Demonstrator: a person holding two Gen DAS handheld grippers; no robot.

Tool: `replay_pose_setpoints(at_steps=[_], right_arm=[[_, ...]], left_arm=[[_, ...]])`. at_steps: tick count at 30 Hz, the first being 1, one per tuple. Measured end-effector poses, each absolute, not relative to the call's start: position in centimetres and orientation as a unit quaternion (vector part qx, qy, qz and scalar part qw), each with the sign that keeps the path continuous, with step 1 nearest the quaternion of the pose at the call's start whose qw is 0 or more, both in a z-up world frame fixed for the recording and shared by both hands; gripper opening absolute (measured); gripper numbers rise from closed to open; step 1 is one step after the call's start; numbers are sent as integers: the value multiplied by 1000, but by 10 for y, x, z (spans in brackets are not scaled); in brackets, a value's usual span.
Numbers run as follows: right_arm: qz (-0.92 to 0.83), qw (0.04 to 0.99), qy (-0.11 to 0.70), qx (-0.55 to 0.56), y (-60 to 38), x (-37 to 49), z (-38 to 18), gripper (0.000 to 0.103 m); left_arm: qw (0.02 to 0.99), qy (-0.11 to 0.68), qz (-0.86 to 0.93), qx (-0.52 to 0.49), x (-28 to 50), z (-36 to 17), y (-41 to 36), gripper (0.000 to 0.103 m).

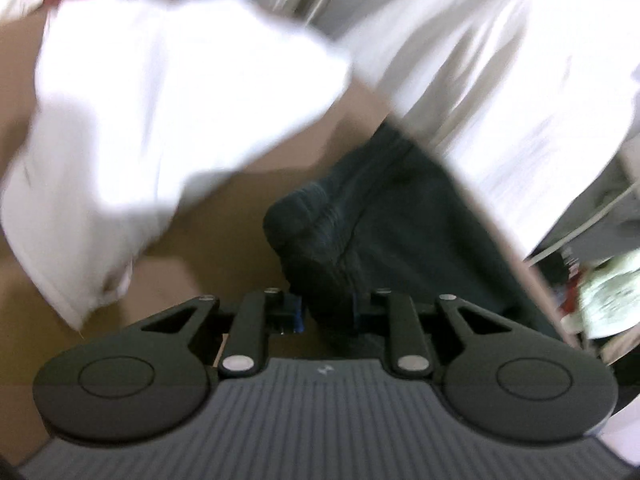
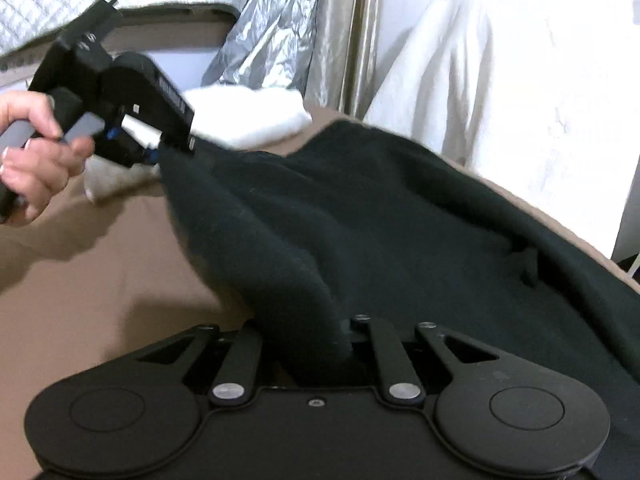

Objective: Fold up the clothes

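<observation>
Dark garment gripped at two corners, ready for the fold

Dark garment point(image 2: 360, 216), a knitted black piece, lies spread over the tan surface point(image 2: 80, 300), with one edge pulled up off it. Both claws are clenched on that cloth. The right claw point(image 2: 320, 344) has a bunched fold of the fabric pinched between its jaws, seen close in the right wrist view. The left claw point(image 2: 158, 152), carried by a hand point(image 2: 32, 148), bites the garment's far corner, and the fabric stretches in a taut ridge between the two grips. In the left wrist view the left claw point(image 1: 328, 312) shows the same dark cloth pressed between its jaws, though that picture is heavily blurred.

A white garment point(image 1: 160, 112) lies on the surface just beyond the dark one, apart from either claw.

The step in hand looks like the grasp that begins a fold: edge taken at two points and lifted. The next move, by my reading, calls for carrying both corners together across the garment, keeping the edge tight and level between them so it lands square on the opposite edge, and clear of the white piece.
</observation>
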State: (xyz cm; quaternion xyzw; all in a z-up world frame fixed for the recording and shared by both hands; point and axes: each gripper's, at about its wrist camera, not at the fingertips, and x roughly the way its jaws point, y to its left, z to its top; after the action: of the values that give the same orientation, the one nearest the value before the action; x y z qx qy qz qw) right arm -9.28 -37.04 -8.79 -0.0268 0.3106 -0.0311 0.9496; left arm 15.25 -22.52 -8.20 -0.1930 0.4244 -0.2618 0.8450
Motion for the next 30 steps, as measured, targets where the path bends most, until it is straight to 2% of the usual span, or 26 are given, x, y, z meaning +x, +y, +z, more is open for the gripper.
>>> replay_pose_setpoints(at_steps=[5, 7, 12, 15, 18, 21, 25, 30], right_arm=[[14, 947, 313, 67, -378, -113, -46, 15], [27, 943, 323, 75, -370, -123, -37, 15], [57, 927, 366, 57, -329, -140, -39, 15], [55, 910, 411, 10, -299, -136, -66, 15], [42, 888, 458, 12, -292, -130, -98, 16], [51, 879, 474, 31, -299, -128, -101, 25], [112, 896, 423, 76, -323, -134, -67, 44], [204, 878, 379, 211, -390, -148, -42, 45]], left_arm=[[885, 354, -271, -133, 114, -39, -218, 18], [885, 356, -270, -131, 95, -29, -188, 18], [868, 425, -213, -145, 80, -46, -138, 18], [853, 489, -166, -77, 78, -77, -142, 18], [834, 531, -148, -38, 87, -98, -155, 21], [836, 529, -144, -24, 86, -96, -154, 26], [856, 497, -145, -1, 75, -82, -148, 46], [866, 481, -134, -9, 64, -70, -132, 48]])
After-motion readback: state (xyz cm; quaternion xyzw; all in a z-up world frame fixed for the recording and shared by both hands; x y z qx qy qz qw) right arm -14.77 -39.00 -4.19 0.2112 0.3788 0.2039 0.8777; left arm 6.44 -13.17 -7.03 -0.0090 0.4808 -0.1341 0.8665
